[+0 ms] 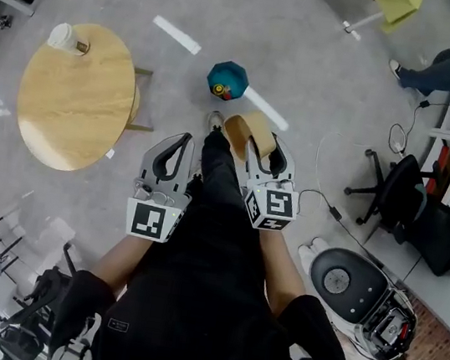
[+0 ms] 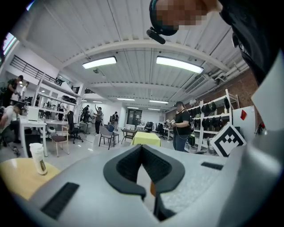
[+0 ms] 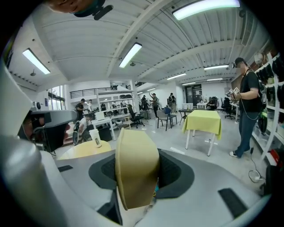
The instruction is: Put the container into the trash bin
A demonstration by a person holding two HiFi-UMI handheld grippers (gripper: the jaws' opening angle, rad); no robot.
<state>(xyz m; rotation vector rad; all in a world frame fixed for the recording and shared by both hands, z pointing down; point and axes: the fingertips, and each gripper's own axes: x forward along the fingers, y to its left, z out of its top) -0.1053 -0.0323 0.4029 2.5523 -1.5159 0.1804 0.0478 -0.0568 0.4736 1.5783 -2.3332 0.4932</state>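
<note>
Your left gripper (image 1: 182,141) has its jaws closed on nothing, so it likely has no part in the drop. The trash bin (image 1: 227,79) stands on the floor ahead, a little left of your right gripper (image 1: 269,150). Its jaws clamp the tan container (image 1: 246,129) edge-on, free end toward the bin: carry forward and slightly left.
</note>
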